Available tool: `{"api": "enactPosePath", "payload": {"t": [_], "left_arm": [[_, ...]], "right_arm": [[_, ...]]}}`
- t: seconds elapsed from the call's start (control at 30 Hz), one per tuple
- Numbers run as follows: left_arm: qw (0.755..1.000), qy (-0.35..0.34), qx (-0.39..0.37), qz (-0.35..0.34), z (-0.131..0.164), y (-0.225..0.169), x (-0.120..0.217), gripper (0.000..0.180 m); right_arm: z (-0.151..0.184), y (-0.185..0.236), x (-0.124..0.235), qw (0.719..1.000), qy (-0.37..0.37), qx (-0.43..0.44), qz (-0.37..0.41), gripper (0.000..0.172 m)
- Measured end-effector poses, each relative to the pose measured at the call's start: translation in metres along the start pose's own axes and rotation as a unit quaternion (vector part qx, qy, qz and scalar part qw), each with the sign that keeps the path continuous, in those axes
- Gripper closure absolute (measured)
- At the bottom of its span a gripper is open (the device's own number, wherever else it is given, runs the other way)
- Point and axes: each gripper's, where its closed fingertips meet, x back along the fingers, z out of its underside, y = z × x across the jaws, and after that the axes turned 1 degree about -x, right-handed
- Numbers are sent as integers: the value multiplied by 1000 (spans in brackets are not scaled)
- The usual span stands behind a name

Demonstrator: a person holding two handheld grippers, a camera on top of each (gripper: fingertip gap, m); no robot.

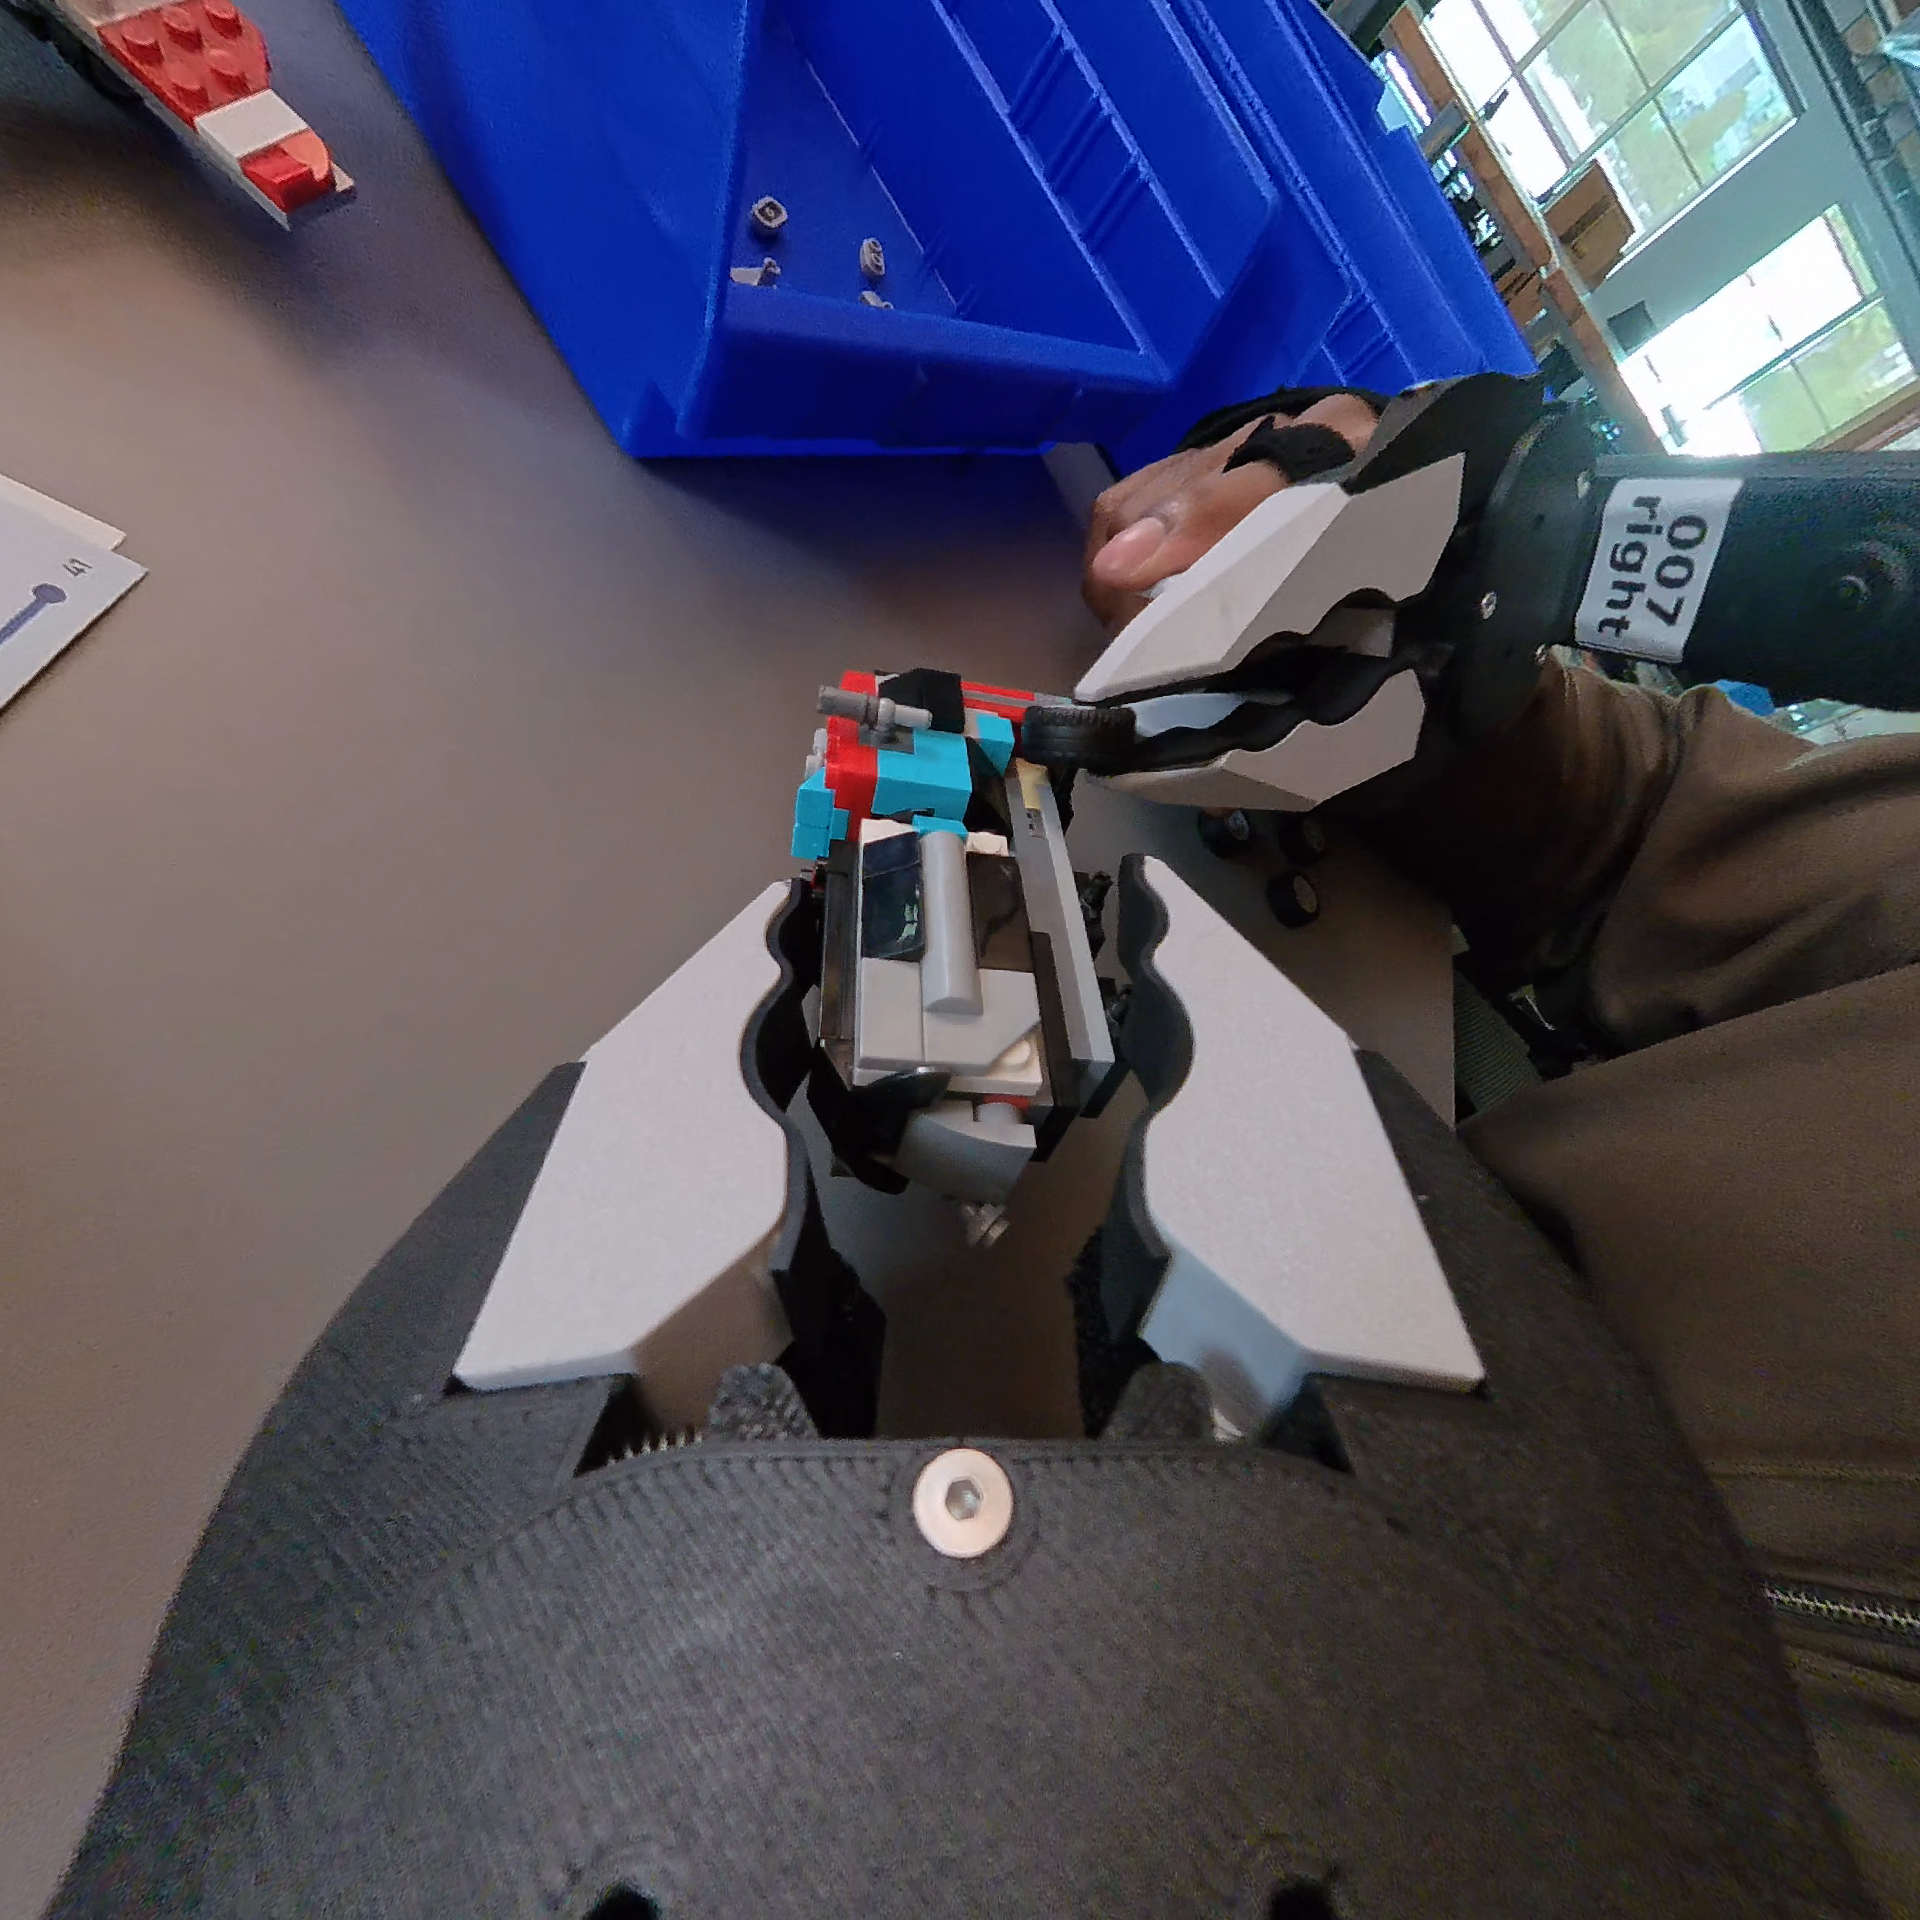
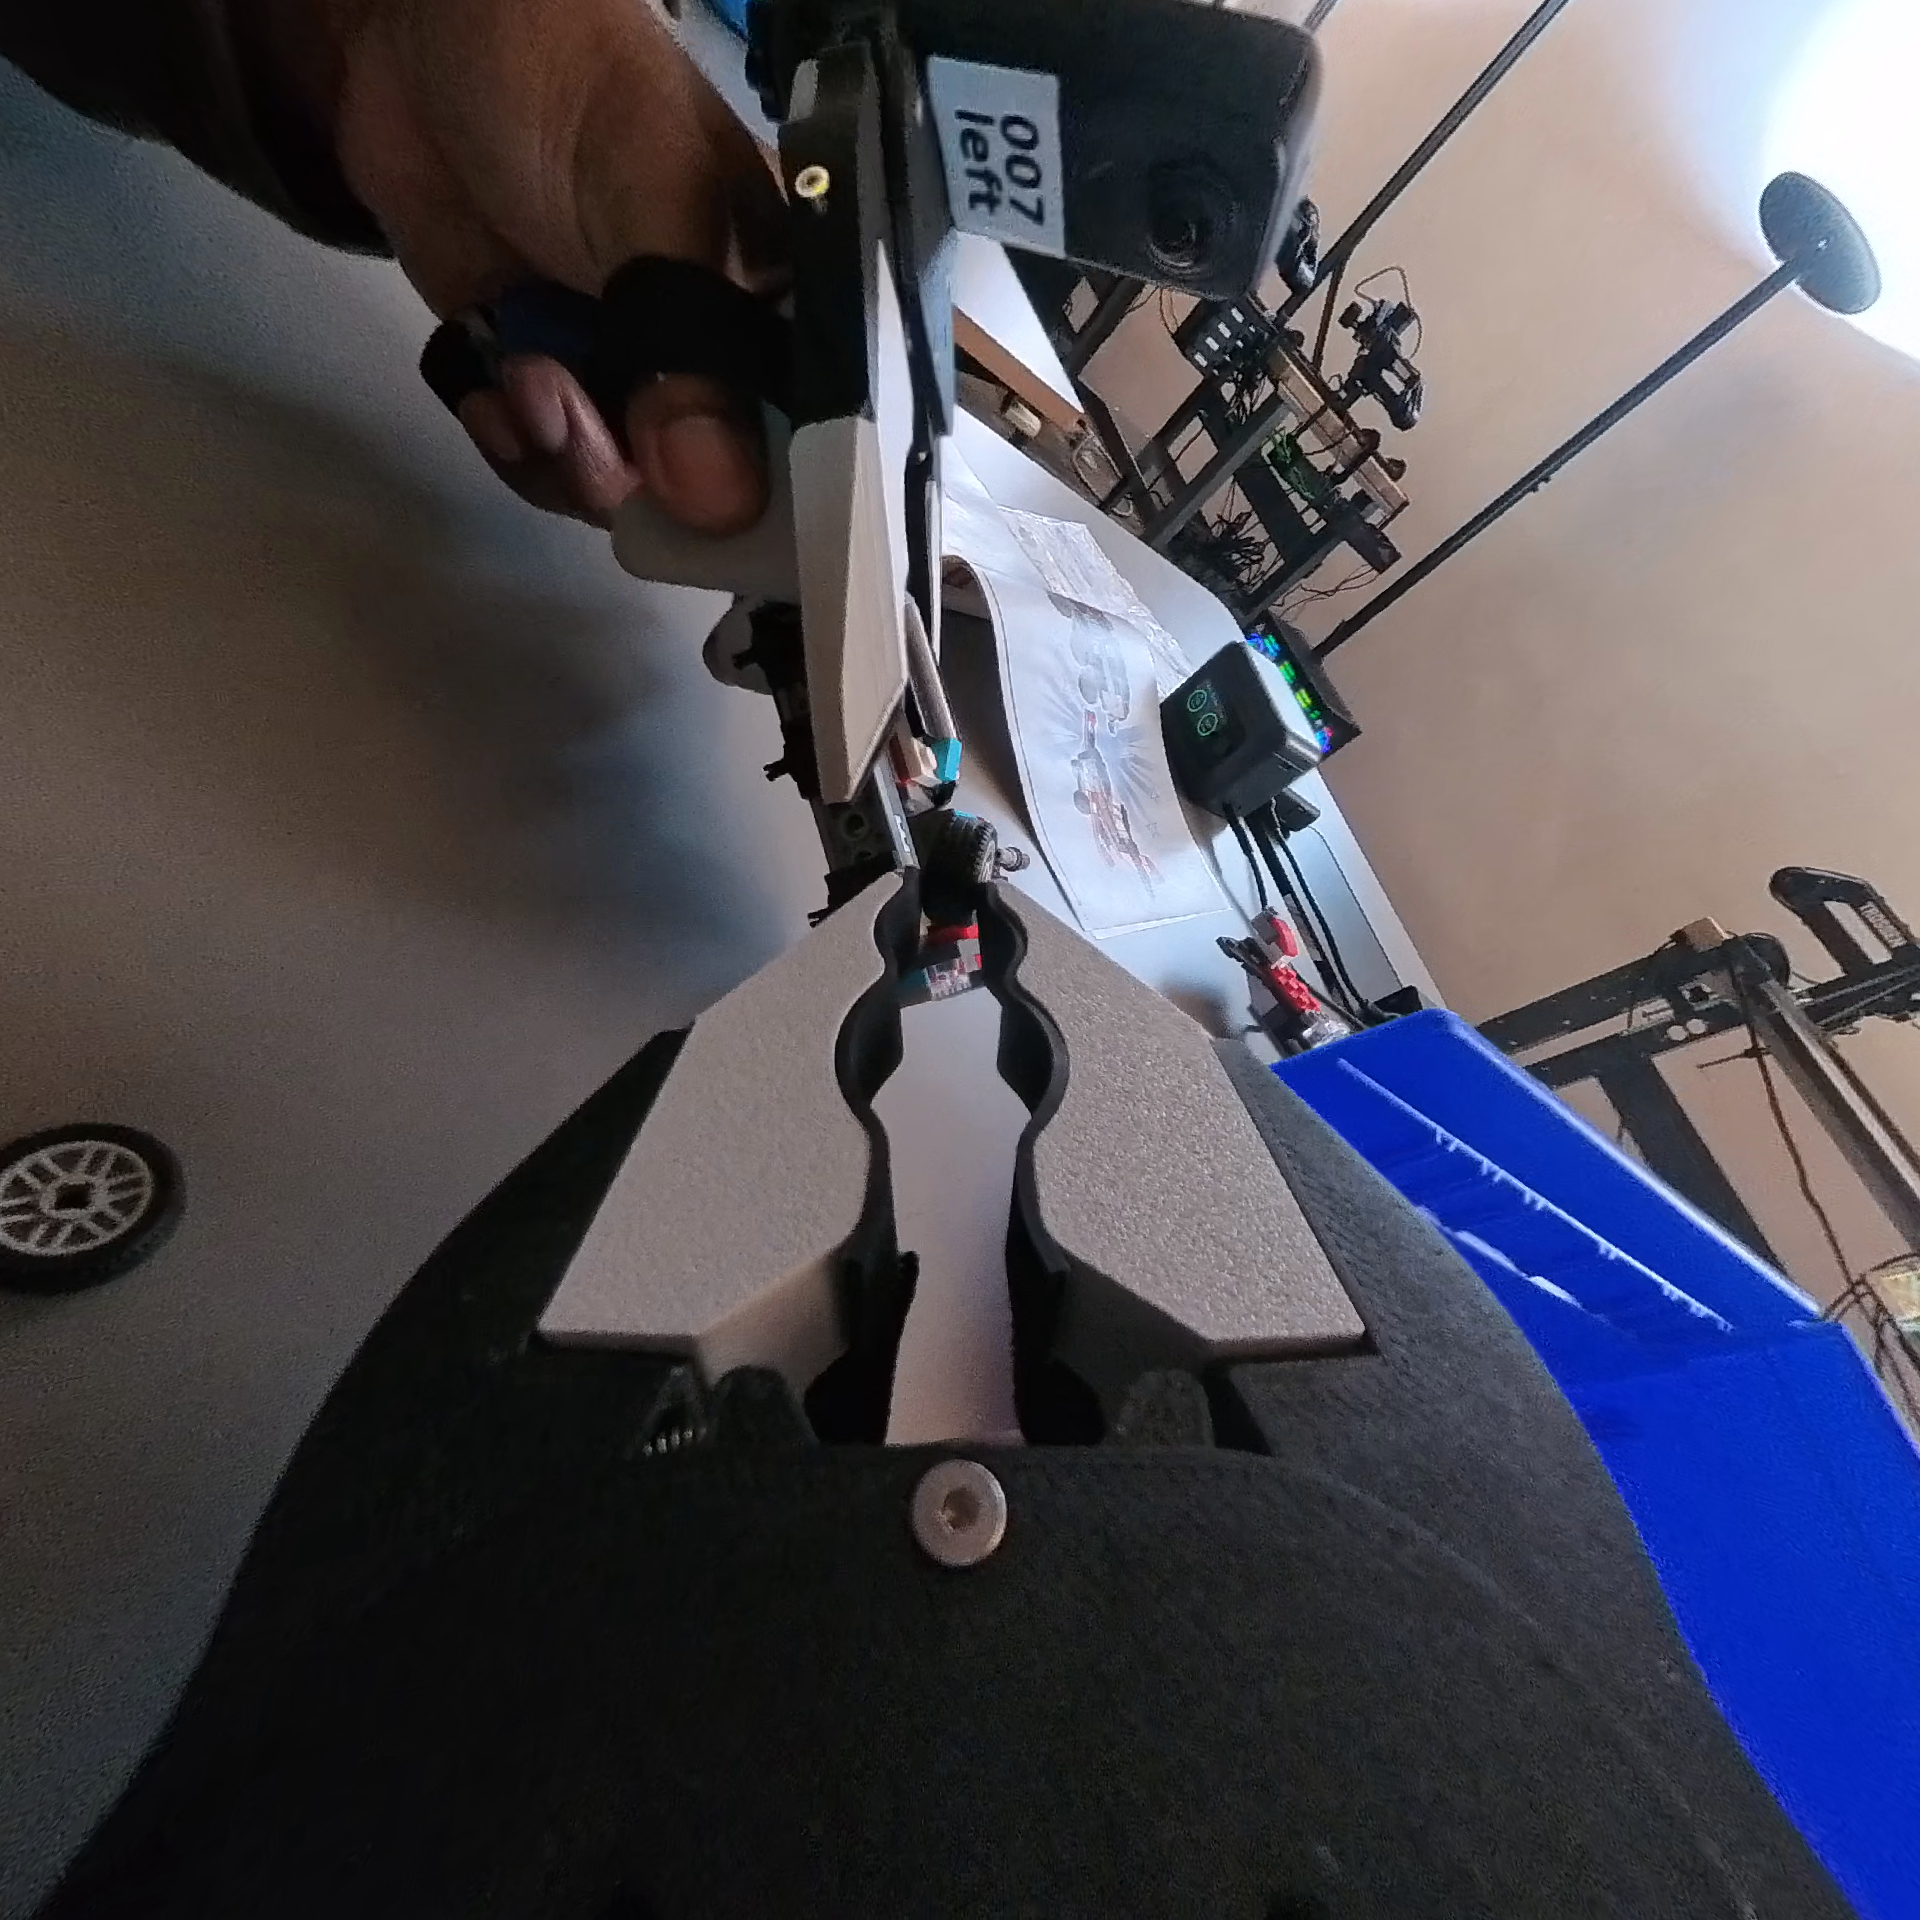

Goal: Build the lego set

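Grey tabletop [image 1: 312, 727] and blue plastic bins [image 1: 935, 208] are framing the left wrist view, where the left gripper [image 1: 961, 914] is clamping a blocky grey, teal and red brick model [image 1: 935, 935]. Three loose black wheels [image 1: 1262, 852] are lying beyond. In the right wrist view, the right gripper [image 2: 940, 899] is pinching one ribbed black tyre [image 2: 956, 847] against the model's end; one spoked wheel [image 2: 78, 1205] is lying apart.
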Motion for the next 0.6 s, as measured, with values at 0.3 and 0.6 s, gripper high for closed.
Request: {"api": "enactPosePath", "payload": {"t": [0.3, 0.6], "left_arm": [[1000, -12, -2, 14, -5, -4, 3, 120], [1000, -14, 1, 19, -5, -4, 3, 120]], "right_arm": [[-4, -5, 4, 997, -27, -75, -14, 161], [-4, -6, 5, 996, -29, -87, -16, 161]]}}
